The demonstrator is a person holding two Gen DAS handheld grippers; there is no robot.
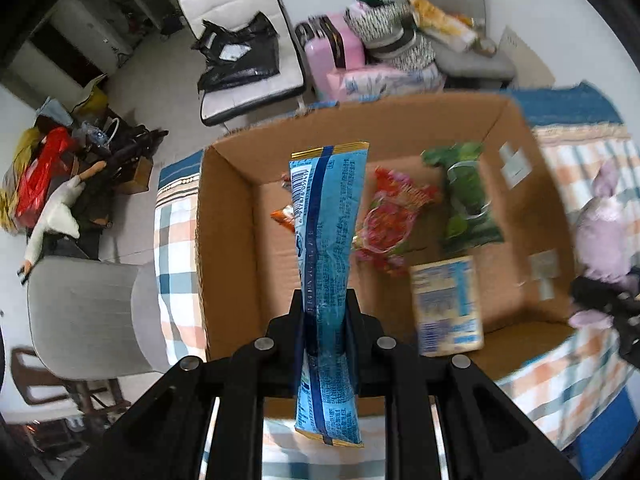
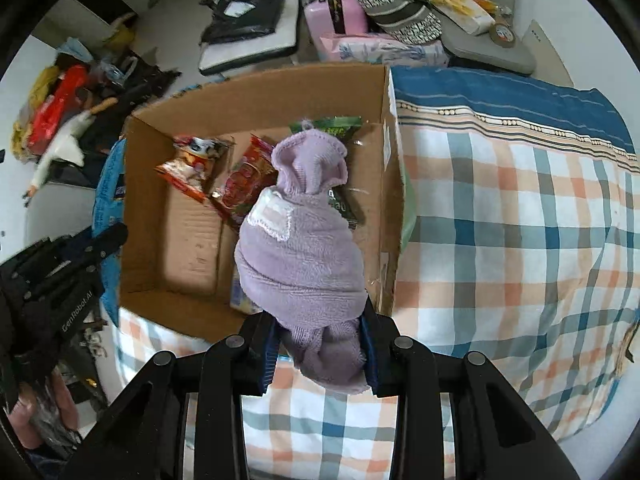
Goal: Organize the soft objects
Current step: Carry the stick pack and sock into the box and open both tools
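- My left gripper [image 1: 326, 312] clamps a blue snack packet [image 1: 326, 240], frame centre, over the cardboard box [image 1: 224, 208].
- My right gripper [image 2: 322, 344] pinches a lilac plush bundle [image 2: 300, 248], lower centre.

**Materials and surface finishes across the two wrist views.**

Centre of the left view: a long blue glossy plastic-film packet [image 1: 326, 240], crinkled and reflective, pinched between the matt black plastic fingers of the left gripper [image 1: 326, 316]. Behind it, an open brown corrugated cardboard box [image 1: 224, 220], dull and ribbed, holds shiny film pouches, one green [image 1: 468, 196]. Centre of the right view: a rolled lilac fleece cloth [image 2: 300, 256], fuzzy and matt, held in the right gripper [image 2: 320, 344]. At right, a checked woven cotton-like cloth [image 2: 512, 240], smooth, matt.
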